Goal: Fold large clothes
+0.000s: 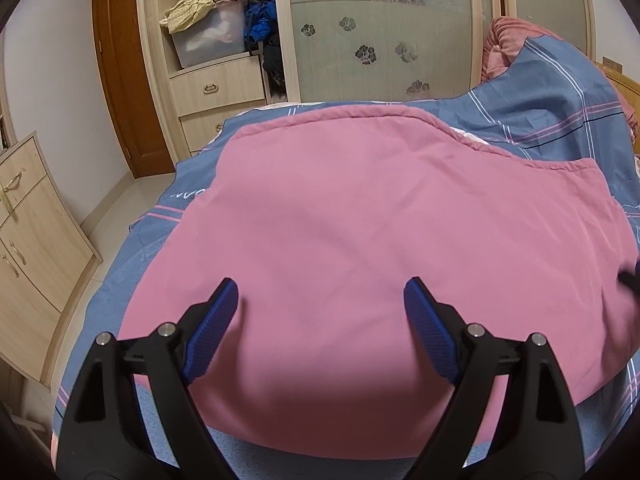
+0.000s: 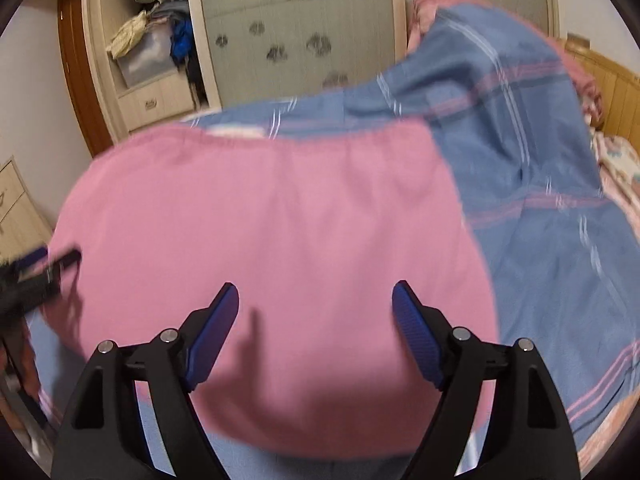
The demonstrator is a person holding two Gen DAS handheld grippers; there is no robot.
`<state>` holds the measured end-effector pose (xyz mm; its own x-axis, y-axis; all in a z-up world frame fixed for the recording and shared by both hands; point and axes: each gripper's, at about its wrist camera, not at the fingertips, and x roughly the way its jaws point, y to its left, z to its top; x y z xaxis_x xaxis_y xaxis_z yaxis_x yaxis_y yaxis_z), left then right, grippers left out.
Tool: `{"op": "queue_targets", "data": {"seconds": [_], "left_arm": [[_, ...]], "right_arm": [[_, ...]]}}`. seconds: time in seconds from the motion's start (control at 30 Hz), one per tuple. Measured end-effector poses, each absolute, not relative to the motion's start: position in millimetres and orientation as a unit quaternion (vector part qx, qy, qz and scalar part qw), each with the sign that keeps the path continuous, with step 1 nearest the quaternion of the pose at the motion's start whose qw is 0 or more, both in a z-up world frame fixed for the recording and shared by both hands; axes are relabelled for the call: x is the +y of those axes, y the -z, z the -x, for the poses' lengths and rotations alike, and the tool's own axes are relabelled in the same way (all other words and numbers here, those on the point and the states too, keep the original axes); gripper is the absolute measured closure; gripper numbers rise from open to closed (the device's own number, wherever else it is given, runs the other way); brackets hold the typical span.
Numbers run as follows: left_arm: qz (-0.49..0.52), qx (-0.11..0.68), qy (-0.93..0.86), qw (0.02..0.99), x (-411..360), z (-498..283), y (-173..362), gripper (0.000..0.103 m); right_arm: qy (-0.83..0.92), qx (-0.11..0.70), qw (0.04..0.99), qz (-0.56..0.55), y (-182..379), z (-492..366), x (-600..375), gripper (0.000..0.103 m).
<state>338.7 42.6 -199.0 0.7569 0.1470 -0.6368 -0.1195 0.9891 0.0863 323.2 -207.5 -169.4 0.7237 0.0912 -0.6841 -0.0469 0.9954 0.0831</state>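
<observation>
1. Both my grippers hang over the bed with their jaws wide apart and nothing between the blue pads: the left gripper and the right gripper each point down at the same pink garment, and neither pad presses on the cloth.
2. Largest after that is the bed, covered by a blue striped bedspread, which rises in a rumpled heap toward the far right and shows around every edge of the garment.
3. On the bedspread lies the pink garment, spread flat and smooth, its seamed far edge curving toward the wardrobe and its near edge falling just under my fingers.
4. Behind the bed stands a wardrobe with a frosted sliding door printed with dark flowers; the open section to its left is stuffed with clothes above a clear storage box and wooden drawers.
5. A pale wooden cabinet with brass handles stands on the floor at the left, apart from the bed.
6. My right view is blurred; at its left edge the other gripper shows over the garment's left side.
</observation>
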Motion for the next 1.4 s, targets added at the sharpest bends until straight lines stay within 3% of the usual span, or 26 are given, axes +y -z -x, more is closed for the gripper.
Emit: {"op": "queue_targets", "data": {"seconds": [0.17,0.23,0.37,0.57,0.7,0.9,1.17,1.4], "left_arm": [[-0.019,0.344,-0.071,0.936,43,-342,200,0.015],[-0.012,0.347,-0.069,0.935,46,-344,201,0.013],[0.004,0.354,-0.061,0.933,51,-346,202,0.012],[-0.007,0.293,-0.054,0.955,50,-305,153,0.013],[-0.011,0.231,-0.062,0.971,43,-254,98,0.004],[0.012,0.194,-0.039,0.980,28,-182,40,0.002],[-0.010,0.142,-0.094,0.985,19,-96,-1,0.002],[-0.010,0.138,-0.081,0.987,16,-73,-10,0.002]], "right_arm": [[-0.010,0.418,0.908,-0.034,185,-393,-210,0.023],[-0.016,0.463,0.885,-0.054,215,-418,-217,0.017],[-0.001,0.455,0.890,-0.025,218,-413,-208,0.016],[0.027,0.369,0.929,0.002,167,-330,-188,0.015],[0.026,0.312,0.949,0.024,122,-252,-158,0.003],[0.038,0.256,0.966,0.022,70,-163,-131,0.001],[0.040,0.245,0.969,0.010,26,-108,-126,0.001],[0.037,0.238,0.970,0.025,15,-80,-111,0.001]]}}
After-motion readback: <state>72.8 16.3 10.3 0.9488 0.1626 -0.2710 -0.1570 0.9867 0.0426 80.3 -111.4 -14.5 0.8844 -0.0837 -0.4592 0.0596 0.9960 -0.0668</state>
